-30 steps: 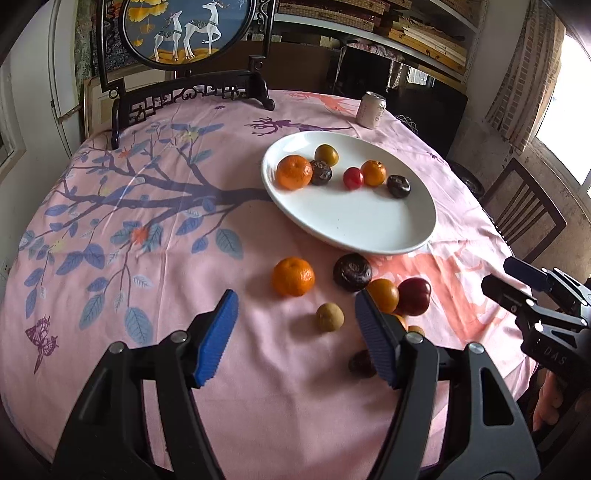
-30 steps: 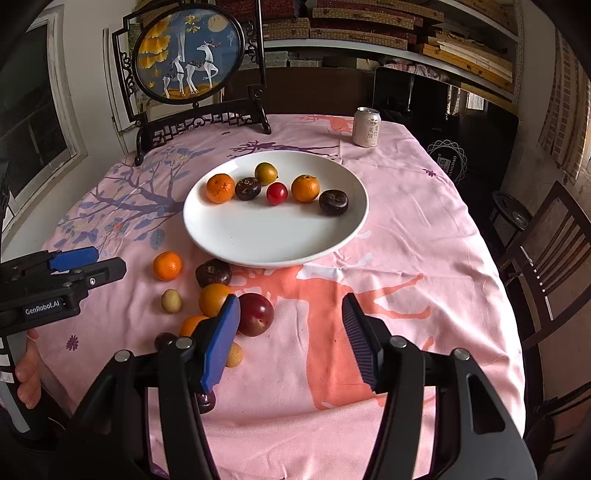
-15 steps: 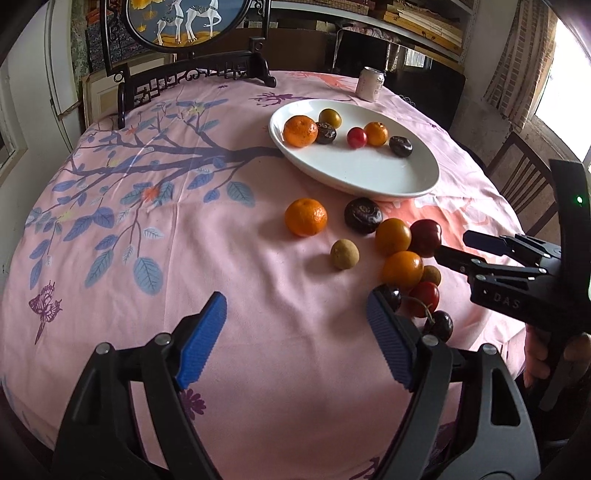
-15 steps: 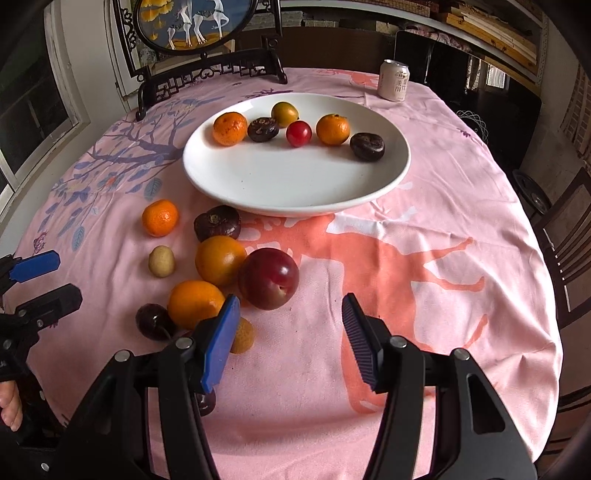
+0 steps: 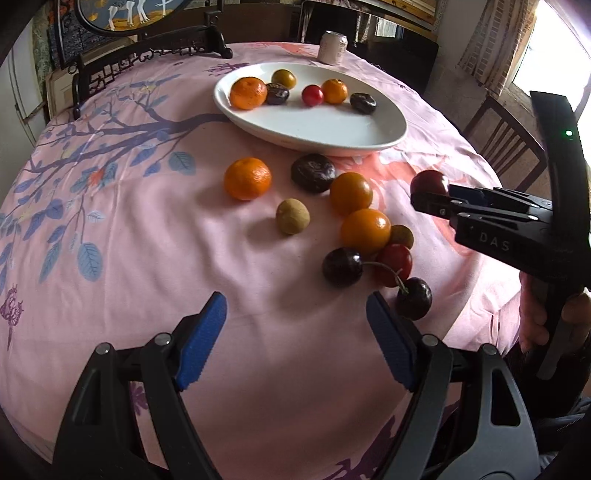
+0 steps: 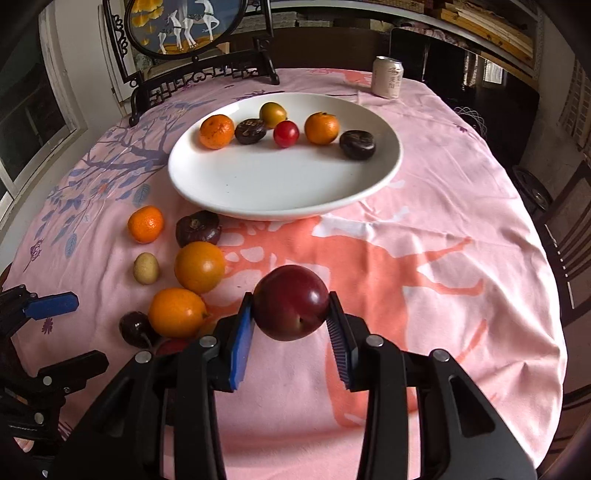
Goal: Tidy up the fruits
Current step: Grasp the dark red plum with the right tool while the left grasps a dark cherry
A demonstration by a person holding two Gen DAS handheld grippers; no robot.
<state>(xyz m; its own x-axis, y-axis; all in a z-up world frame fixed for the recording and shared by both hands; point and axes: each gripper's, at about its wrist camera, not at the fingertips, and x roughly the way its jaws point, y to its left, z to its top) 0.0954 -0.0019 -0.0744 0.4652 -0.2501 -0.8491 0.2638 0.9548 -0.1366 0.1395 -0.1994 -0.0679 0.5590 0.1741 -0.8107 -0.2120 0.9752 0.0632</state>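
My right gripper (image 6: 291, 325) is shut on a dark red plum (image 6: 291, 302), which sits between its blue pads near the pink tablecloth; the plum also shows in the left wrist view (image 5: 428, 182). A white plate (image 6: 280, 195) farther back holds several fruits: oranges, dark plums, a red one and a yellow-green one. Loose fruit lies left of the plum: oranges (image 6: 199, 266), a tangerine (image 6: 145, 224), a dark plum (image 6: 198, 229), a small tan fruit (image 6: 146, 268), cherries (image 5: 342, 266). My left gripper (image 5: 295, 343) is open and empty, short of the cherries.
A drink can (image 6: 386, 77) stands beyond the plate. A framed round deer picture on a black stand (image 6: 184, 26) is at the table's far left. Wooden chairs (image 6: 569, 236) stand at the right edge. The right gripper's body (image 5: 517, 225) is beside the fruit cluster.
My right gripper has moved forward and closed on the dark red plum. My left gripper has come nearer to the fruit cluster and stays open.
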